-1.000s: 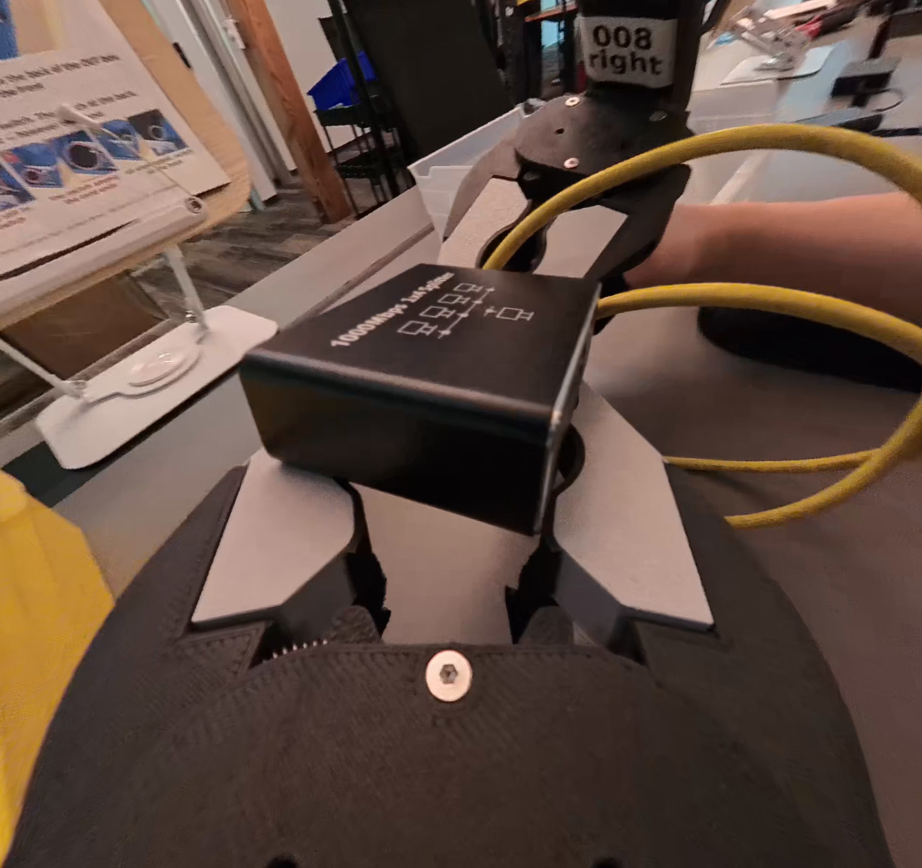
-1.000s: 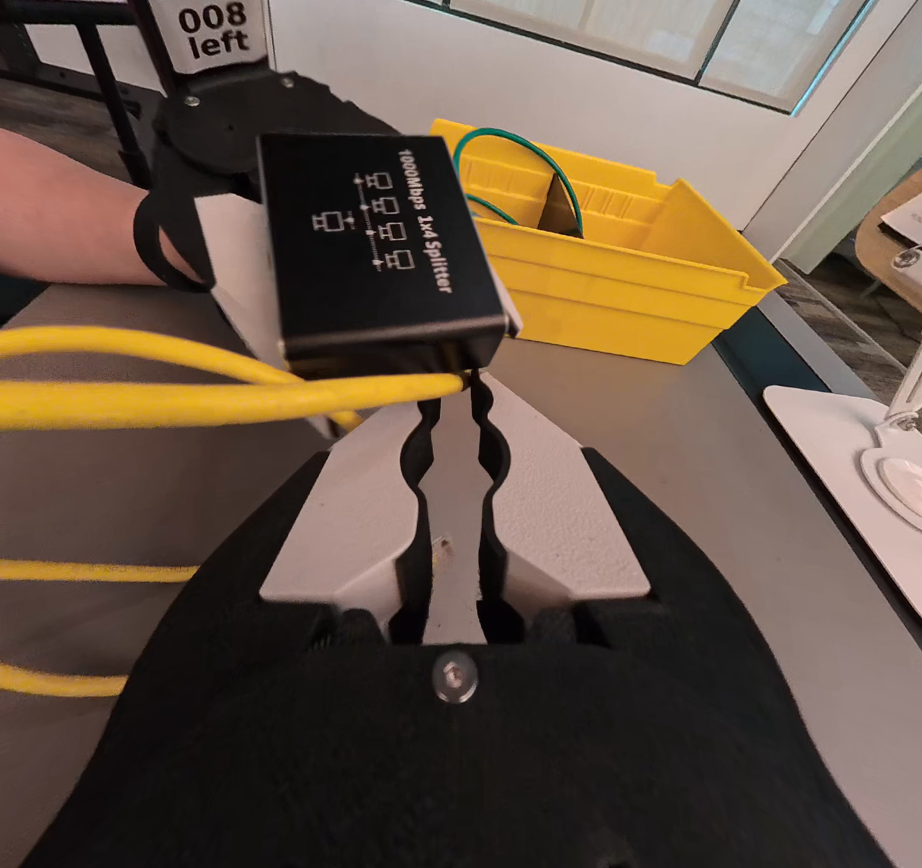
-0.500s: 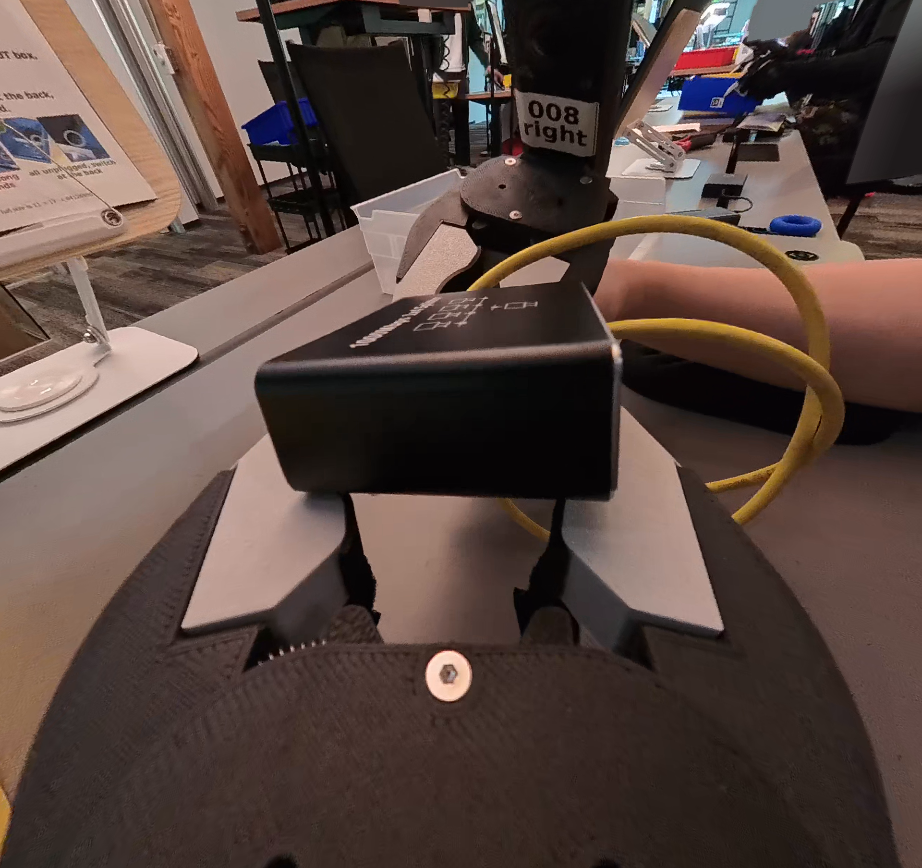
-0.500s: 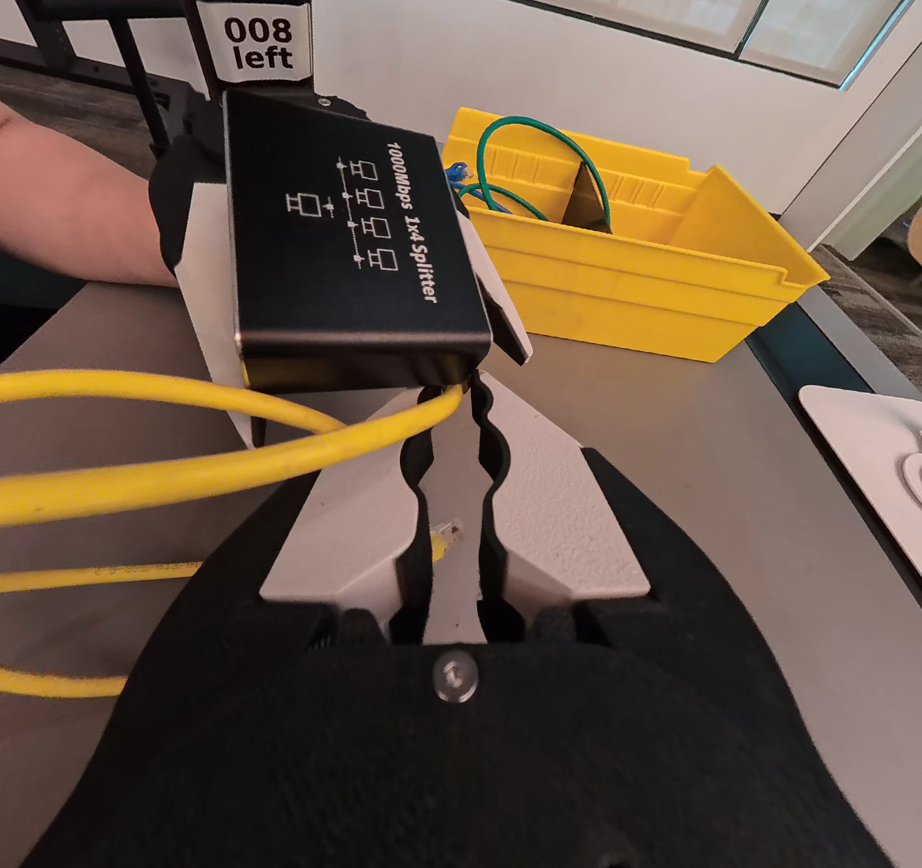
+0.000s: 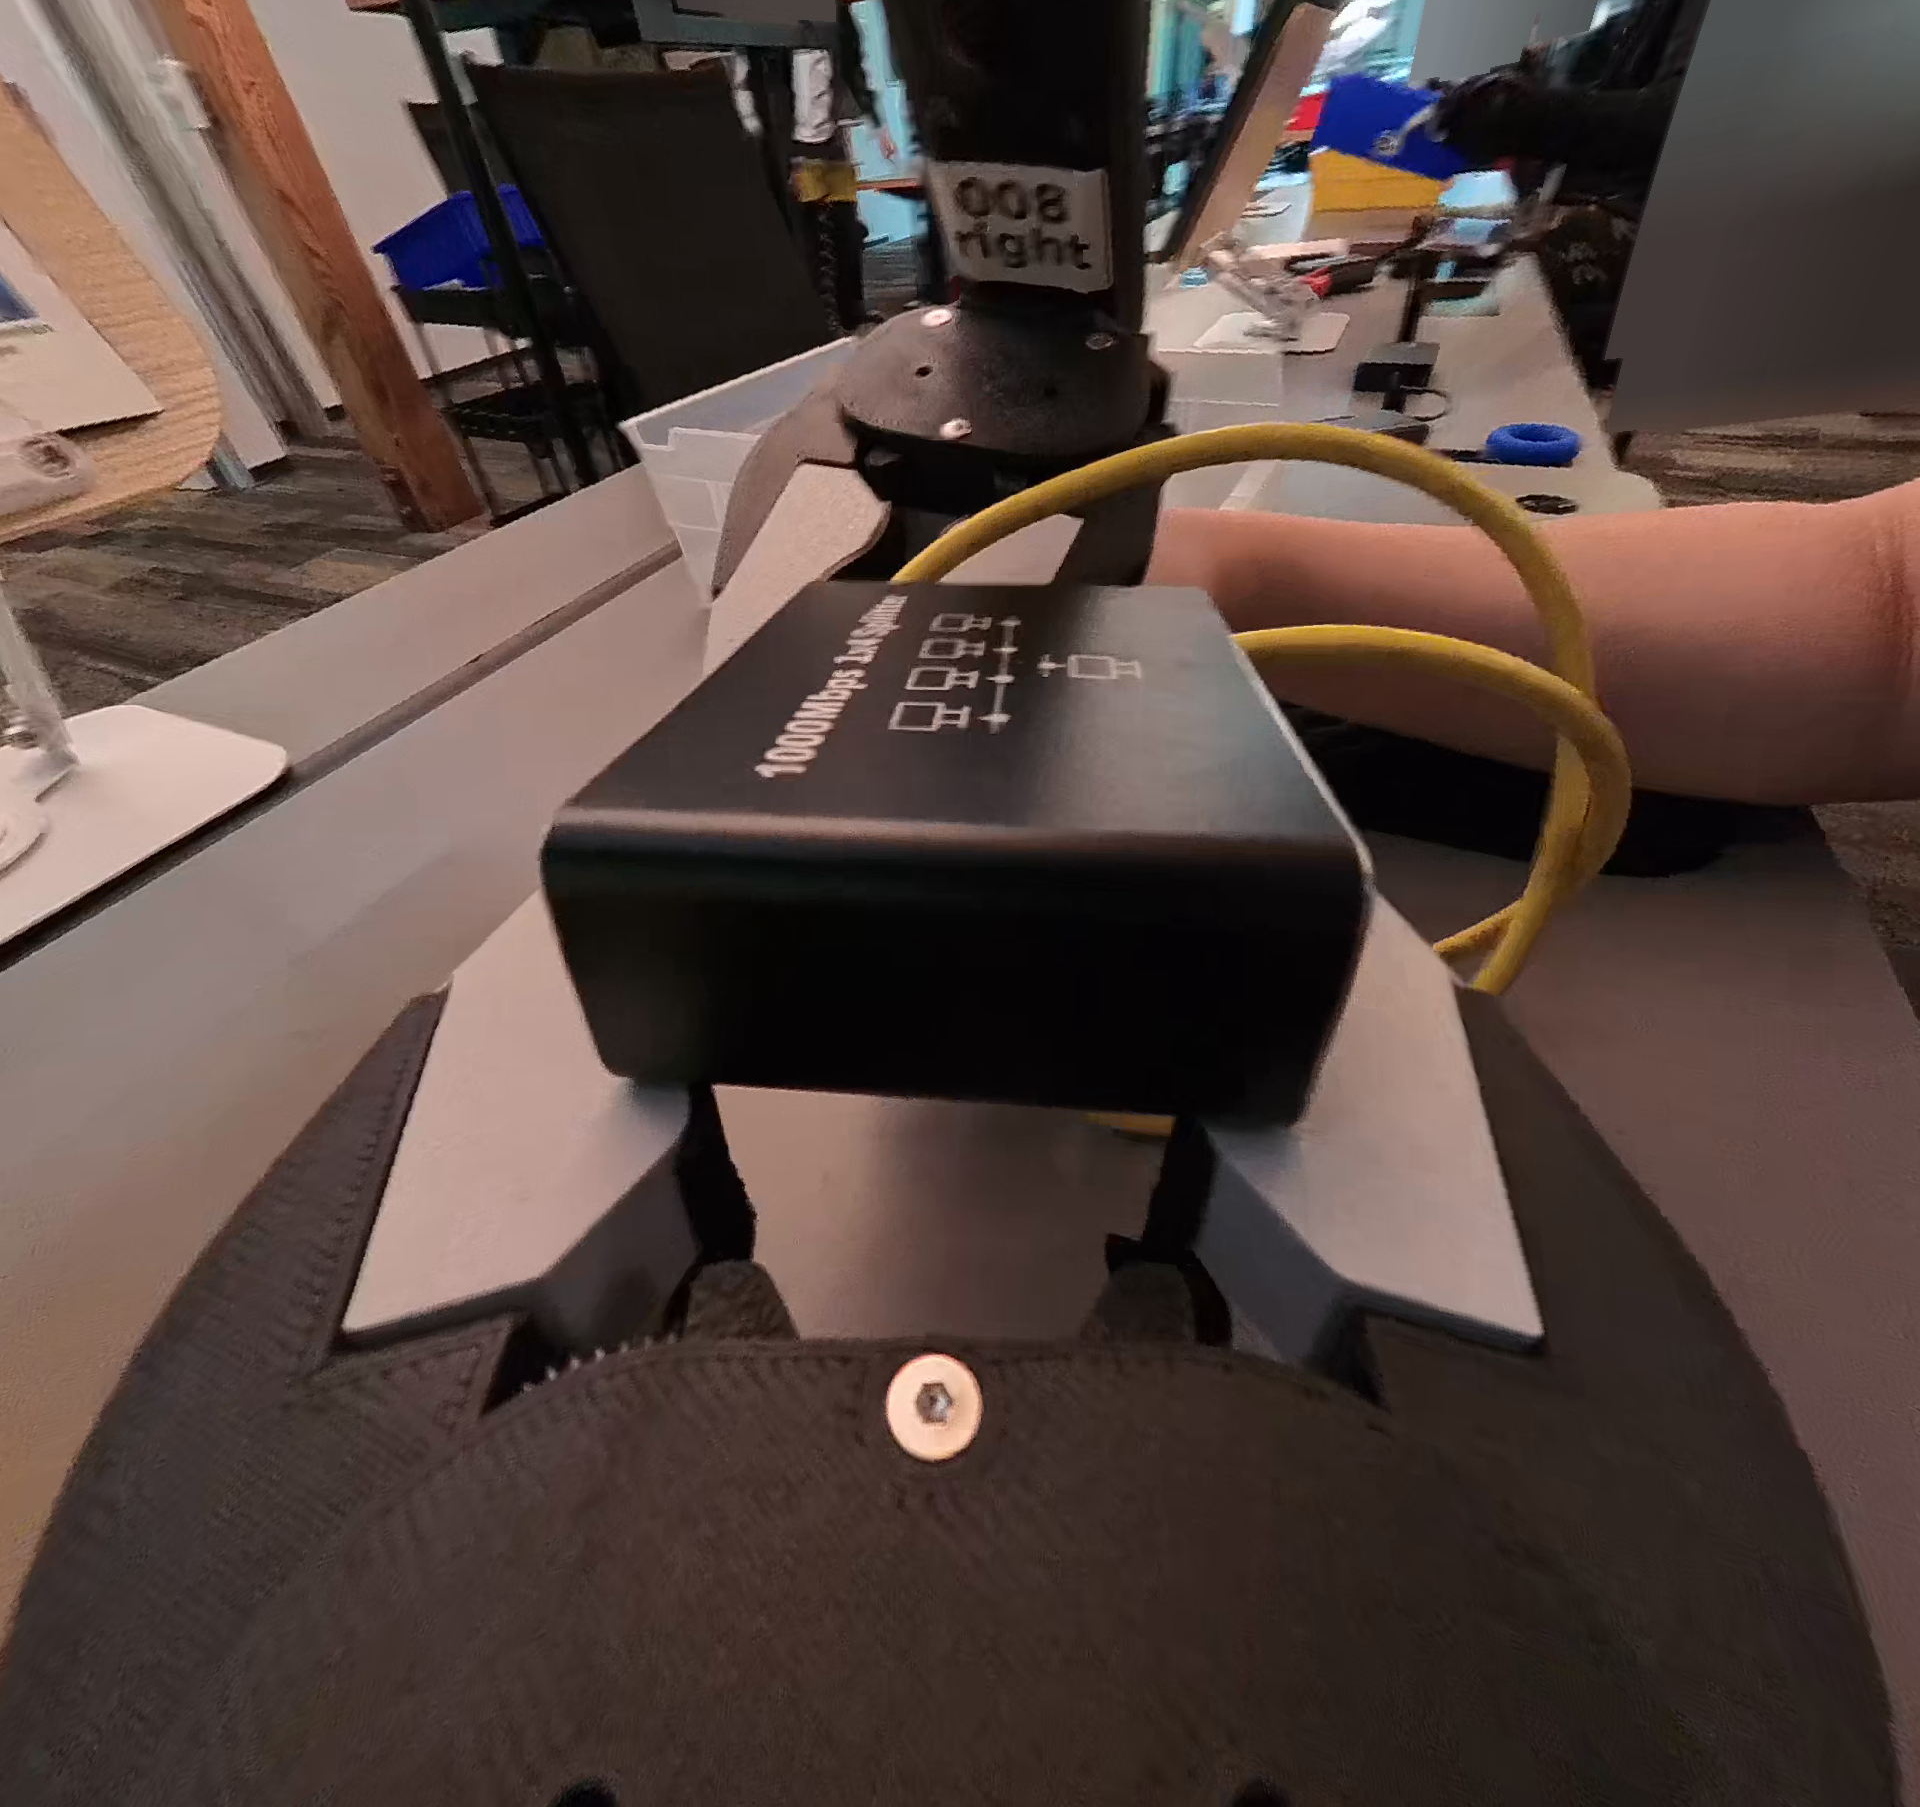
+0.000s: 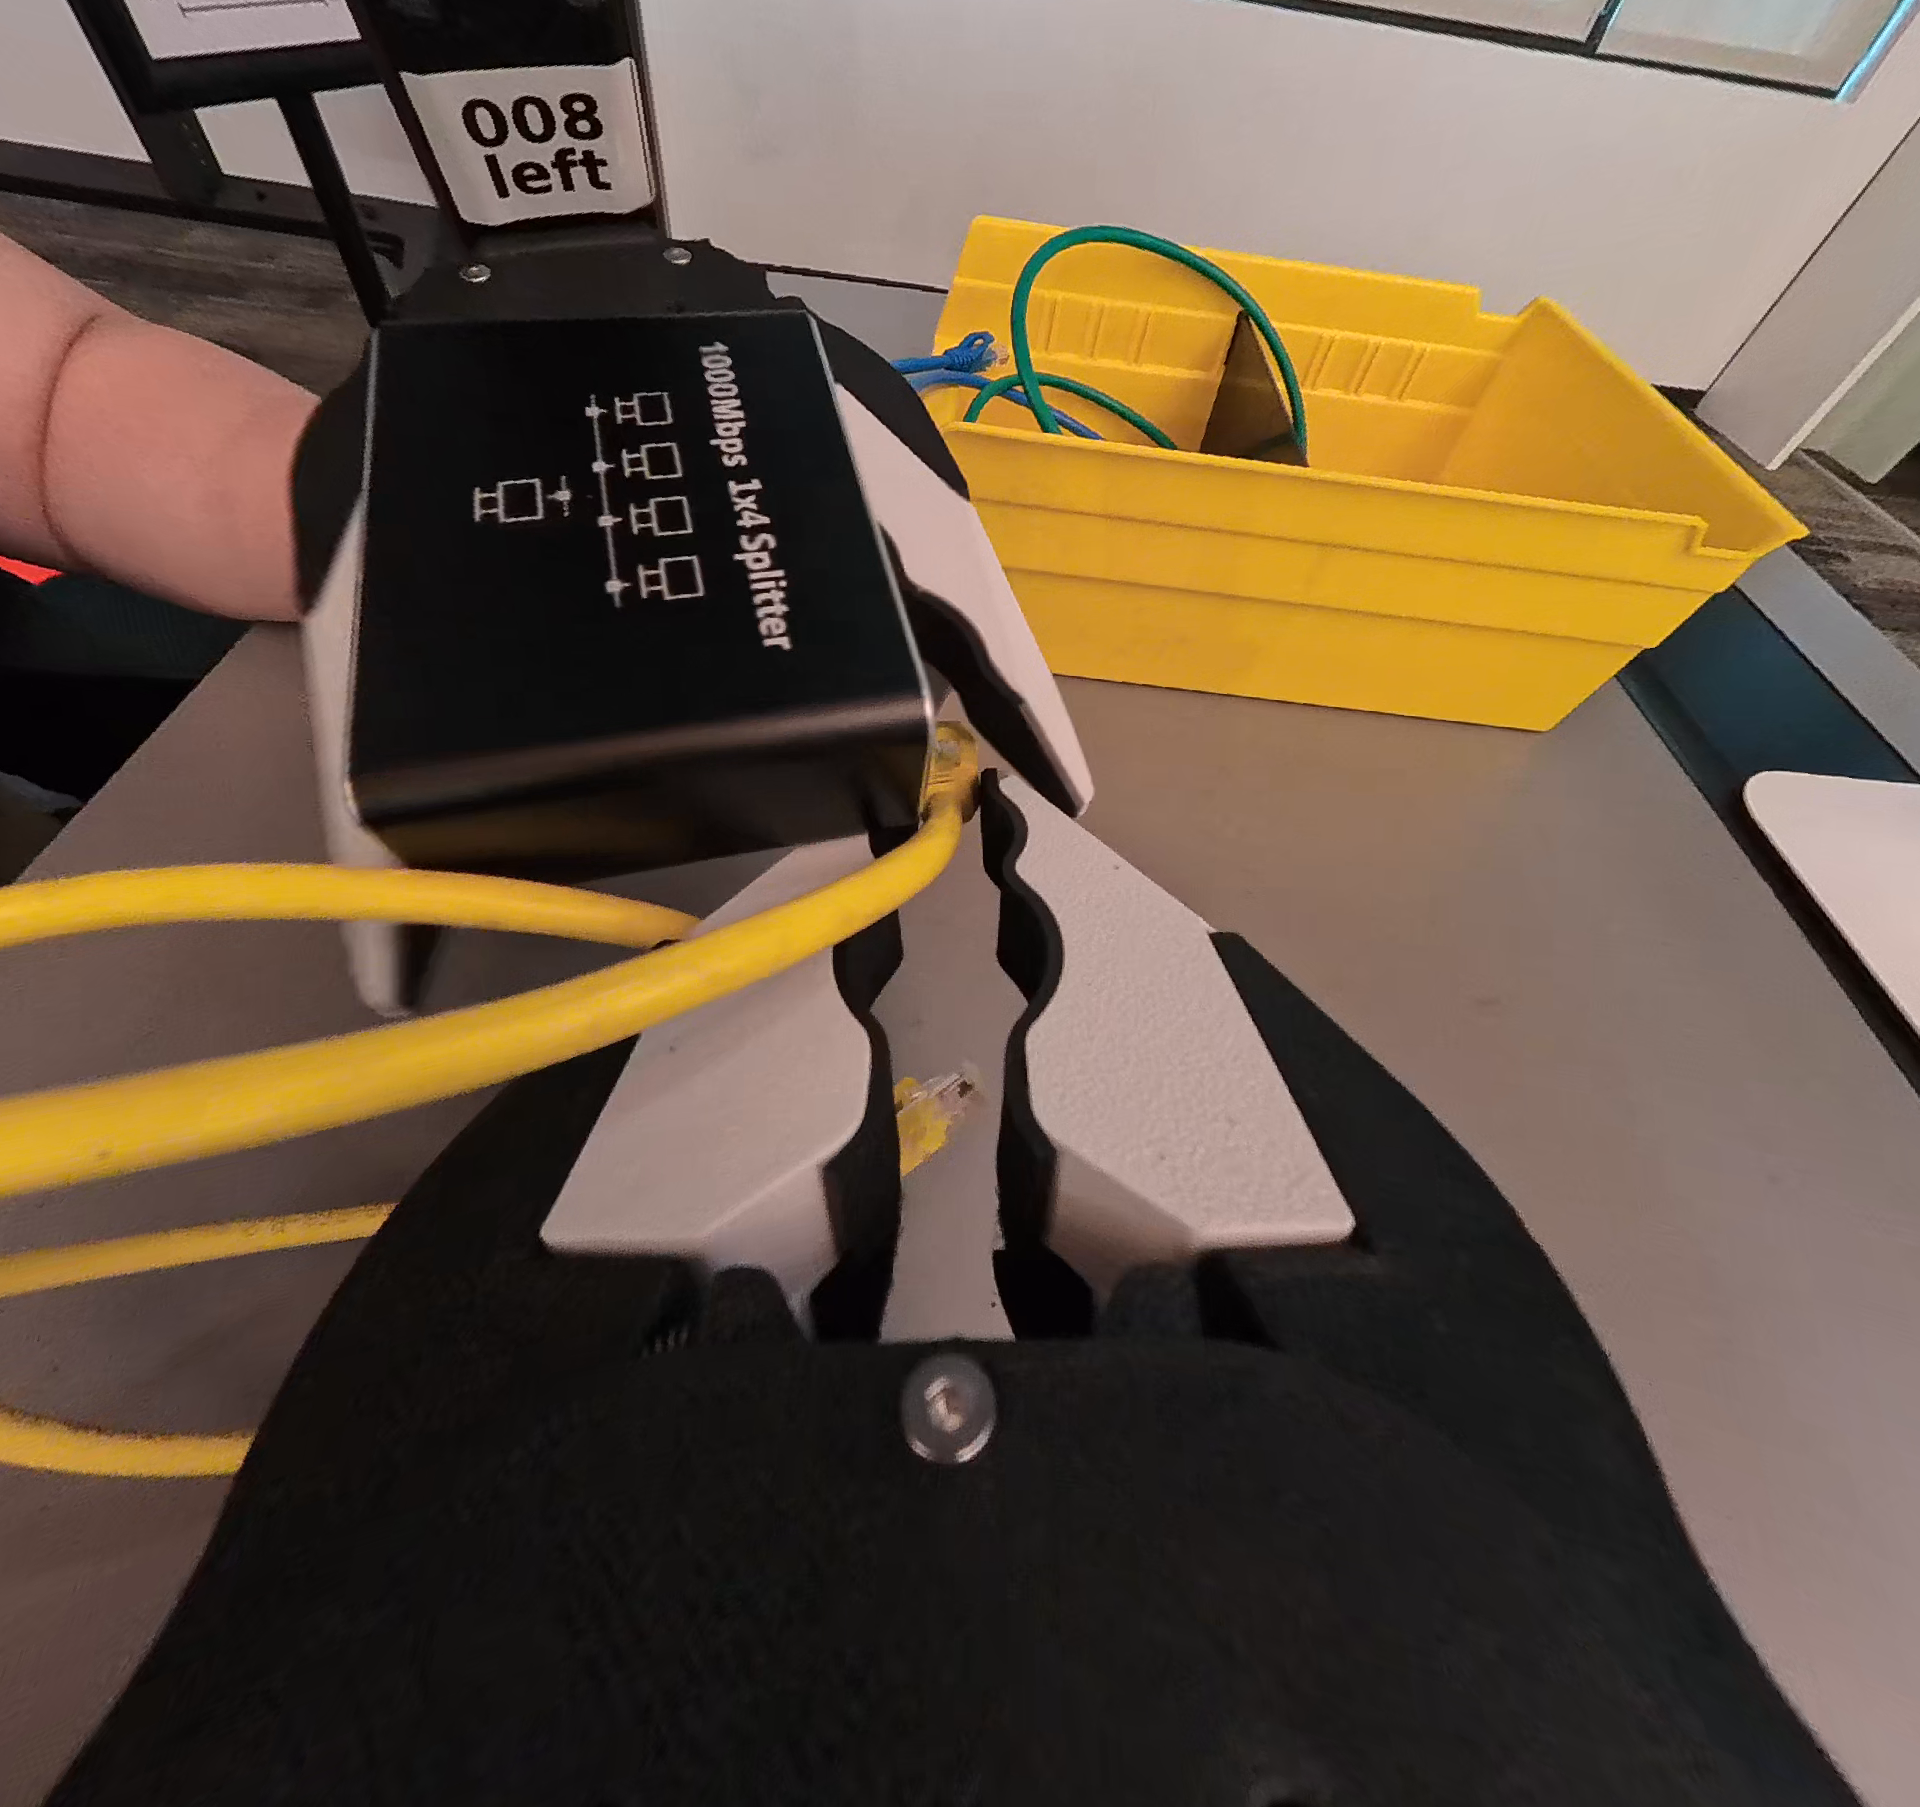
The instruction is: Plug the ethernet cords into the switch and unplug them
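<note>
My left gripper is shut on the black switch, one finger on each side, holding it above the grey table. In the right wrist view the switch sits between the left gripper's fingers. A yellow ethernet cord loops in from the left, and its plug sits in the switch's near edge. My right gripper is shut on the cord just behind that plug. The cord's other plug lies on the table under my right fingers. The right gripper also shows behind the switch.
A yellow bin holding a green cord and a blue cord stands at the back of the table. A white stand base is on the left. A person's forearm lies across the right side. A white bin is behind.
Both grippers have shifted together with the switch, which now tilts to show more of its top. The yellow cord's loop has bent tighter. Both grips are unchanged.
</note>
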The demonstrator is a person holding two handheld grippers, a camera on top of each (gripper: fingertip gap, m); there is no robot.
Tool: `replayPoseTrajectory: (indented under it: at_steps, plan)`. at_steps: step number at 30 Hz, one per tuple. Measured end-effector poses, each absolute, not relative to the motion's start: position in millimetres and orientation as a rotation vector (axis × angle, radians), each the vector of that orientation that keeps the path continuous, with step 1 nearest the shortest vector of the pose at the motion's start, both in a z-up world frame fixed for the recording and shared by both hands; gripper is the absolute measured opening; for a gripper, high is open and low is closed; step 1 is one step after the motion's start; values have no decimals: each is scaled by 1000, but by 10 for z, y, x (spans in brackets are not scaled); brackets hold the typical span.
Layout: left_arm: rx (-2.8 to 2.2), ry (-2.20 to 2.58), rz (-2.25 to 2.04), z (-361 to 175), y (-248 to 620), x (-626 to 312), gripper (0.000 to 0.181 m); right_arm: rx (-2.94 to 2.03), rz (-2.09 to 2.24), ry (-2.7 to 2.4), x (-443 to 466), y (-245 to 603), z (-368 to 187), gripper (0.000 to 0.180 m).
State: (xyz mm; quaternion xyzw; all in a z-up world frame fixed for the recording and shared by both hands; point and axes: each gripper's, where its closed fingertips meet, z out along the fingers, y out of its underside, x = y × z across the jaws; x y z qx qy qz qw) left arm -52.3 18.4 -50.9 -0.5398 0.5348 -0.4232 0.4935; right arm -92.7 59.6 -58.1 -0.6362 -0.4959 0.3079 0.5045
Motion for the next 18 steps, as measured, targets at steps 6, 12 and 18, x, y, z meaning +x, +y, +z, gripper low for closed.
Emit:
replayPoseTrajectory:
  at_steps: [6,12,18]
  plan:
    - [-1255,1276,-1078,-409,128,-541,103,-1556,762,-1193,-939,601,-616,11]
    - [-1233,1213,-1144,-280,160,-610,96,-1574,736,-1197,-935,628,-664,11]
    - [-1296,1242,-1145,-366,169,-567,89,-1578,761,-1172,-921,632,-617,11]
